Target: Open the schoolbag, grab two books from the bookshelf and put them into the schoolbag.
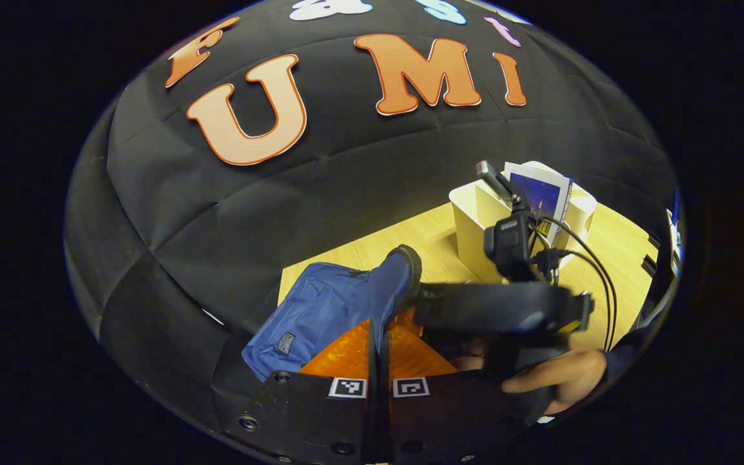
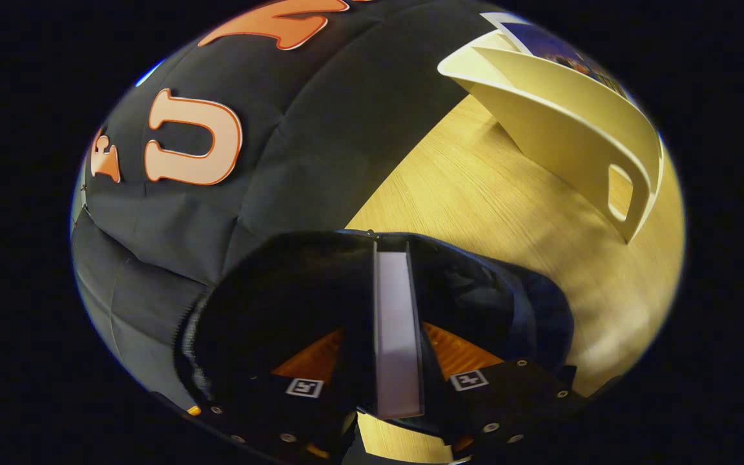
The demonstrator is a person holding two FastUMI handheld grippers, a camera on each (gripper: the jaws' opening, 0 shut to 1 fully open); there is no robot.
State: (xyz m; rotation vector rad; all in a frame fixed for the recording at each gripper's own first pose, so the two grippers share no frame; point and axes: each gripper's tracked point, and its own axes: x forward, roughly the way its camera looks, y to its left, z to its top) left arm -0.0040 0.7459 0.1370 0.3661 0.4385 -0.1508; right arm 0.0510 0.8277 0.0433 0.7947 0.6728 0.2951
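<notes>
Left gripper view
Left tool (image 1: 378, 336): clenched on a fold of the blue schoolbag (image 1: 320, 316), holding it up.
Schoolbag: on the wooden surface (image 1: 436, 239), near its back edge.
Right tool (image 1: 507, 310): just right of the bag, a hand (image 1: 559, 381) gripping it.
Bookshelf (image 1: 475, 226): white, farther right, one book upright inside.

Right gripper view
Right tool (image 2: 398, 349): grasping a book (image 2: 398, 323) edge-on, over the bag's dark open mouth (image 2: 475, 290).
Bookshelf (image 2: 566, 123): upper right on the surface (image 2: 475, 194).

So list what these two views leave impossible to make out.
Inside of the schoolbag: right gripper view, too dark, partly behind the held book.
Held book's cover: same view, seen edge-on.
Bookshelf contents: left gripper view, a camera and cables stand in front.
</notes>
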